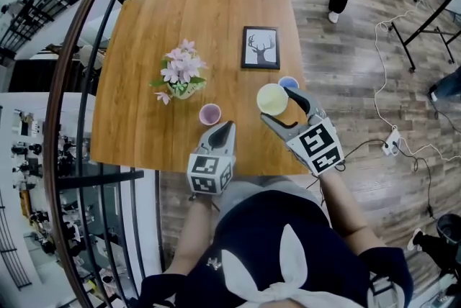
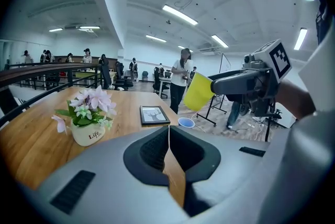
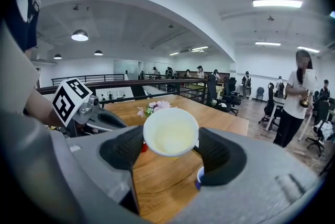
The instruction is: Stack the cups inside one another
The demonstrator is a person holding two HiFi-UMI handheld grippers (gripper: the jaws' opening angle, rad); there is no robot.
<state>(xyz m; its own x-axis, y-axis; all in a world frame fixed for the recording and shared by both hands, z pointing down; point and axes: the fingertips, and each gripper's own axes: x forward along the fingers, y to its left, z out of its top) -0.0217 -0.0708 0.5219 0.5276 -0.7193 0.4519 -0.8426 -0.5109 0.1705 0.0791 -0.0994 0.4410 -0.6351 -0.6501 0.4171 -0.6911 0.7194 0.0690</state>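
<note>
Between the pads of the right tool (image 1: 278,107) sits the yellow cup (image 3: 171,136), clamped by its sides and held in the air clear of the counter (image 1: 144,33), mouth tipped back toward the person. The blue cup (image 1: 289,83) stands below it near the counter's edge. The left tool (image 1: 228,127) has its jaws together on nothing, with the purple cup (image 1: 209,113) just beside its tip.

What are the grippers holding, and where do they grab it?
The right gripper pinches the yellow cup by its two opposite sides. The left gripper is shut and holds nothing.
</note>
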